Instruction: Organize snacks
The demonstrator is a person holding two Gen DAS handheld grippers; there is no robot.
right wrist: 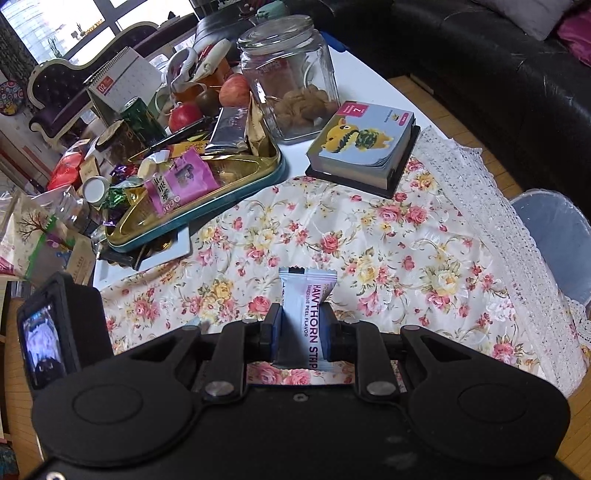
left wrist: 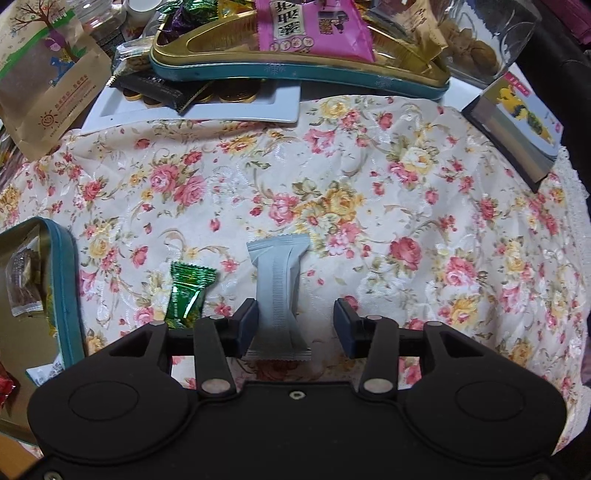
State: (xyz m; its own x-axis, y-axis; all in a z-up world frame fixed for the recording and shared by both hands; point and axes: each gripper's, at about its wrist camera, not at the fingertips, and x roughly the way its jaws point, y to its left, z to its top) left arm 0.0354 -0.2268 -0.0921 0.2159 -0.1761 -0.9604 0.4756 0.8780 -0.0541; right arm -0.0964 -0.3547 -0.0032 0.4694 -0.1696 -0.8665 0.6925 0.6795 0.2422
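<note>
Between the jaws of our left gripper (left wrist: 295,326), which points steeply down at the floral tablecloth (left wrist: 369,192), lies a grey-white snack sachet (left wrist: 279,291), seam side up. The jaws stand apart: the left pad is against the sachet's edge, the right pad is clear of it, so nothing is pinched. Just left of the left finger lies a green foil candy (left wrist: 186,295), and further left is a teal-rimmed tin (left wrist: 64,280) with a clear-wrapped snack inside. Ahead of the fingers, past open cloth, we see a white tray (left wrist: 236,109) holding gold coins, and resting on it a gold tin with a teal rim (left wrist: 295,70) carrying a pink snack packet (left wrist: 314,29). To the far right ahead sit a board book (left wrist: 517,125) and a glass jar (left wrist: 480,37).

Our right gripper (right wrist: 301,332) is tilted down, clear above the tablecloth (right wrist: 369,240), and clenched on a hawthorn strip sachet (right wrist: 306,306), which stands upright between the pads with its printed face towards the camera. To its left we see the back of the other gripper's camera (right wrist: 48,332). Ahead and left lies the gold tin (right wrist: 221,206) with the pink packet (right wrist: 184,181); ahead and right the board book (right wrist: 362,147), and beyond it the glass jar (right wrist: 291,74) holding brown snacks.
</note>
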